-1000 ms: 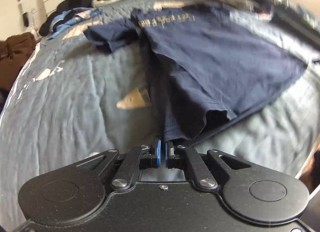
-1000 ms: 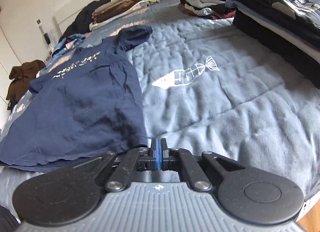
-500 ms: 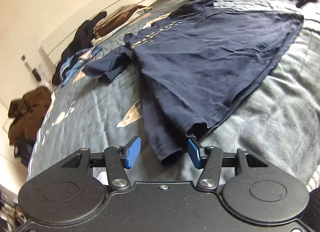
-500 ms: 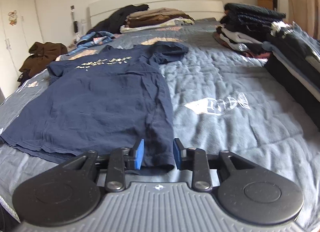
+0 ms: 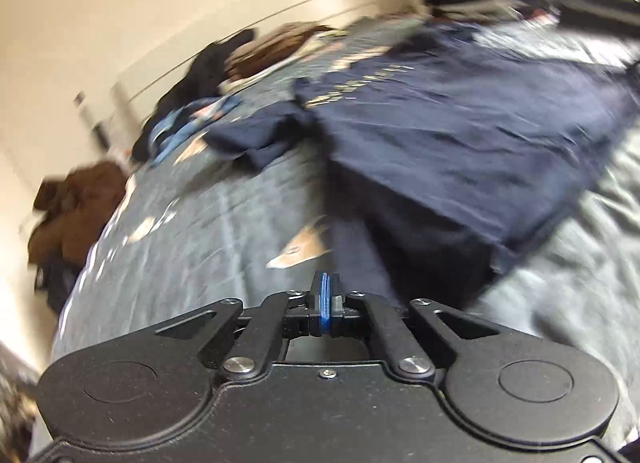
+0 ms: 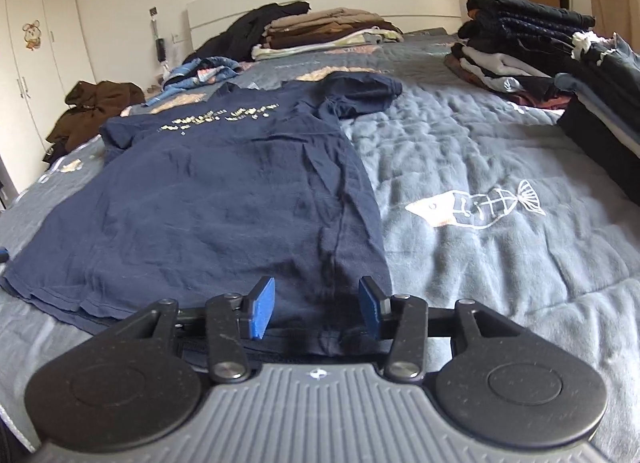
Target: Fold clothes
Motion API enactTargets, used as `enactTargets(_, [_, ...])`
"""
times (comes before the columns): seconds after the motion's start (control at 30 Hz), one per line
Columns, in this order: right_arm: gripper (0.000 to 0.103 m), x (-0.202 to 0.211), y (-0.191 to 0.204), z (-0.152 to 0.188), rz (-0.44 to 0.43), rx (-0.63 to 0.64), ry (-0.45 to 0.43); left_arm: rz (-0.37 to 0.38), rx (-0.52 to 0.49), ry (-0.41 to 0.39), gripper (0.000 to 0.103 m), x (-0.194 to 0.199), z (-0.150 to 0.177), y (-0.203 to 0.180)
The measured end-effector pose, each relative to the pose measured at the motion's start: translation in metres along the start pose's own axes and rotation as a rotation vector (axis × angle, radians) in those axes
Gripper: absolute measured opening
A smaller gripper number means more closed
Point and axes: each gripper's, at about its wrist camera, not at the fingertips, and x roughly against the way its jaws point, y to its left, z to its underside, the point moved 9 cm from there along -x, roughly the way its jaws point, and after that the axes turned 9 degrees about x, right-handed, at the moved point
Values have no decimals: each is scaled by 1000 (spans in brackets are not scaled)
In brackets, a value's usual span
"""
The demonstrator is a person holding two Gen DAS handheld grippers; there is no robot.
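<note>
A navy T-shirt point(image 6: 224, 191) with pale chest lettering lies flat on the grey-blue quilted bed cover point(image 6: 480, 263), collar end towards the headboard. My right gripper point(image 6: 318, 307) hovers over the shirt's near right hem corner. Its jaws are opening, the hem lies under and between the blue pads, and they do not press on it. The left wrist view is blurred by motion. There the shirt point(image 5: 460, 135) spreads to the right, and my left gripper point(image 5: 325, 295) is shut, pads together with no cloth between them, just left of the shirt's near hem.
Stacks of folded clothes point(image 6: 540, 63) line the bed's right side, and another pile point(image 6: 328, 31) sits by the headboard. A blue patterned garment point(image 6: 204, 71) lies beyond the shirt's collar. A brown garment point(image 6: 96, 103) is heaped at the left, by a white wardrobe point(image 6: 36, 63).
Both grippers let go of the shirt's hem. The left one opened wide, then shut again empty while swinging. The right one has kept opening over the hem corner.
</note>
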Motion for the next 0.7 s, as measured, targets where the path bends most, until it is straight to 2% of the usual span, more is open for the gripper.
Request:
enactTargets(0.03, [45,-2,-2,2,9,-3,13,-4,-2,12,0,2,3,7])
enactTargets(0.13, [46,-7,-8,5,38,-21,46,39,73,77,1,7,11,23])
enactTargets(0.2, [46,-3,-10,0,30,-52,27,45,106,76,4,6,6,31])
enactTargets(0.27, [46,1,-8,-12,23,-69,-14,52,139,62,29,3,-4,38])
enactTargets(0.3, [48,1,-6,-19,25,-62,-34,58,164,37,58,-2,-13,43])
enactTargets(0.33, [49,0,-3,-28,22,-57,-56,68,194,4,75,-9,-25,47])
enactTargets(0.4, [51,-7,6,-45,-9,-66,-85,104,259,-44,73,-26,-49,54])
enactTargets(0.5, [55,-28,25,-67,-89,-65,-97,178,351,-40,65,-67,-83,62])
enactTargets(0.53, [55,-36,31,-72,-104,-49,-95,198,370,-44,65,-83,-95,65])
enactTargets(0.7, [56,-79,49,-90,-135,16,-74,217,452,-32,65,-159,-136,86])
